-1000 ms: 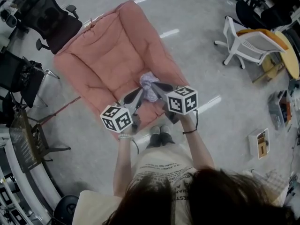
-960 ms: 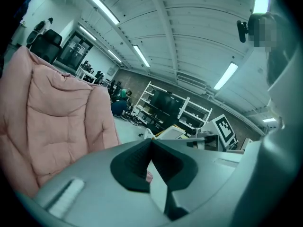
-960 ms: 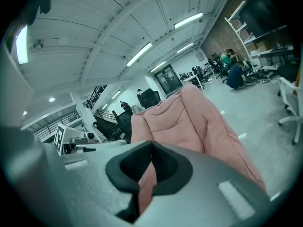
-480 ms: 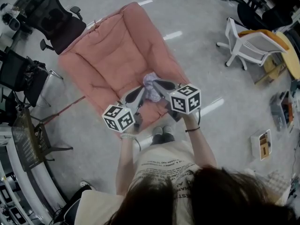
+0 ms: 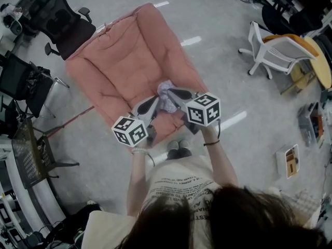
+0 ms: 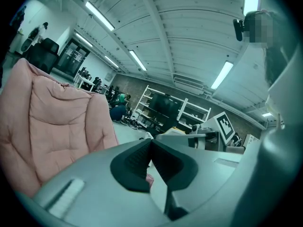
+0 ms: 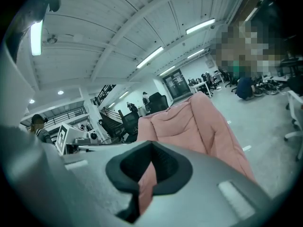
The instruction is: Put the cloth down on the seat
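Both the left claw (image 5: 154,101) and right claw (image 5: 170,92) point forward, nearly level, each pressed together, tips converging at the bunched lavender cloth (image 5: 166,104) over the pink seat's (image 5: 124,66) front.

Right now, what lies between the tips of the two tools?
The pale cloth lies between the left tool and the right tool, over the pink seat; the head view shows it.

- Pink padded seat (image 5: 124,66) stands on the grey floor (image 5: 223,19).
- Pale cloth (image 5: 166,94) lies bunched on the seat's front part.
- White chair (image 5: 272,48) and black chair (image 5: 65,22) stand on the floor.
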The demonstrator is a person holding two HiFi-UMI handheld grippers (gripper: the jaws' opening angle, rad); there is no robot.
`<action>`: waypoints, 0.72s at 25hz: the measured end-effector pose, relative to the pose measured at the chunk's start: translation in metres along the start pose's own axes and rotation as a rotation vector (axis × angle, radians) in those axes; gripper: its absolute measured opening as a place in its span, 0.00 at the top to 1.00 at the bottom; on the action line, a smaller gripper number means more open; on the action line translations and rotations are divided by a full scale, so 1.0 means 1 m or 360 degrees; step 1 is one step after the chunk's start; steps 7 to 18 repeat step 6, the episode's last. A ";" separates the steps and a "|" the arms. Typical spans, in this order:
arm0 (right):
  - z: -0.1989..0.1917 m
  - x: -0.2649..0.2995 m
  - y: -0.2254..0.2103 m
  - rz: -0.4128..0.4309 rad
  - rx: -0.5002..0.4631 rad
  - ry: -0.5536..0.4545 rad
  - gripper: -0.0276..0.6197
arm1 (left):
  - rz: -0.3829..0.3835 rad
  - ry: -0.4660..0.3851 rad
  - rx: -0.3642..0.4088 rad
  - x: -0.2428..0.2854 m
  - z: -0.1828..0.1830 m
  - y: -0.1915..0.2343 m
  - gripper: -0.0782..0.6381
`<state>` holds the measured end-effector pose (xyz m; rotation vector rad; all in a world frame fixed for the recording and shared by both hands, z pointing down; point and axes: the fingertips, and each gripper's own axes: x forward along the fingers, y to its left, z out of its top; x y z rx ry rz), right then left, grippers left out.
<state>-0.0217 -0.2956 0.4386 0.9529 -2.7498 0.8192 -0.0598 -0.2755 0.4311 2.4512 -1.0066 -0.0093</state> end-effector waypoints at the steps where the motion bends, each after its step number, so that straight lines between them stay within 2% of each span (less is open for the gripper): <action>1: 0.000 0.000 0.001 0.0001 0.0000 -0.0001 0.95 | 0.0001 0.0001 -0.0001 -0.001 -0.001 0.000 0.90; 6: -0.006 -0.006 0.008 -0.0002 0.0049 -0.0003 0.95 | 0.0010 0.0024 -0.0019 -0.010 -0.010 -0.005 0.90; 18: -0.006 -0.006 0.008 -0.0002 0.0049 -0.0003 0.95 | 0.0010 0.0024 -0.0019 -0.010 -0.010 -0.005 0.90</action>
